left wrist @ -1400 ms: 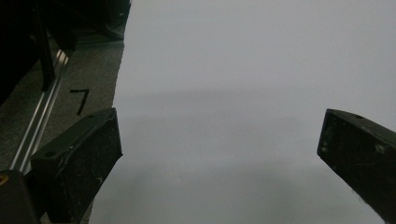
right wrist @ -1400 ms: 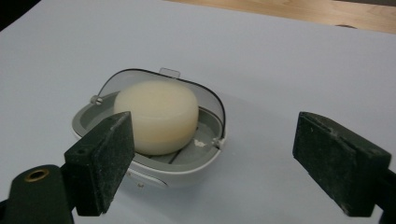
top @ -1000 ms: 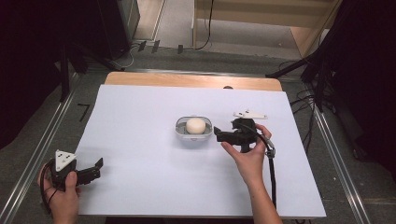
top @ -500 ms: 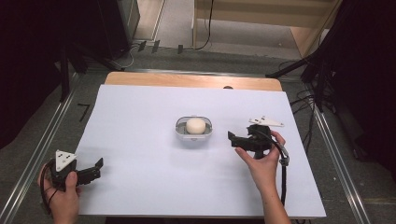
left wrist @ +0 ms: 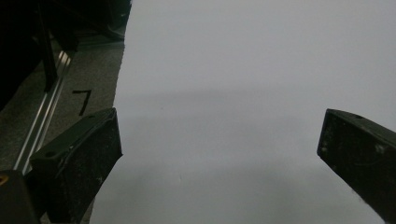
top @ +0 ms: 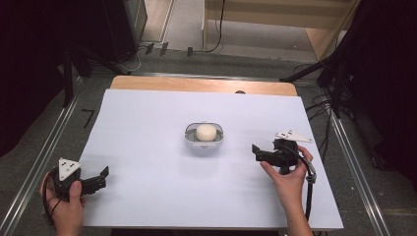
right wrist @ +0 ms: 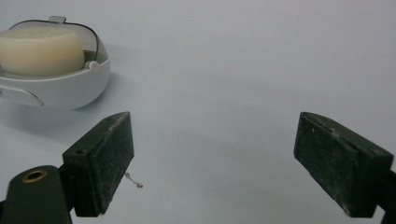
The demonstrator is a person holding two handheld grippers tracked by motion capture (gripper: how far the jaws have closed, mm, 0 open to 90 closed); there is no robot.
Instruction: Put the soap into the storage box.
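In the high view the small white oval plastic dish sits near the middle of the white-covered worktop, and the round cream-coloured bar of soap lies inside it, upright and flat on its base. The right hand-held gripper now lies at about four o'clock from the dish, well apart from it, its black jaws pointing toward nine o'clock and standing apart with nothing between them. A second ago this hand-held gripper was just beside the dish at three o'clock, almost at its rim; half a second ago it was already farther off; now it is farther still toward the near right part of the worktop and a little lower in the picture. The right hand holds it from below, with the black cable hanging down along the wrist. In the right gripper view the dish with its soap lies at about ten o'clock beyond the jaws, and bare white surface shows between the two pads. The left hand-held gripper rests at the near left edge of the worktop, at about eight o'clock from the dish and far from it, held by the left hand; its place matches both earlier pictures. Its jaws gape wide over bare white surface in the left gripper view. The dish and soap lie exactly where they did before.
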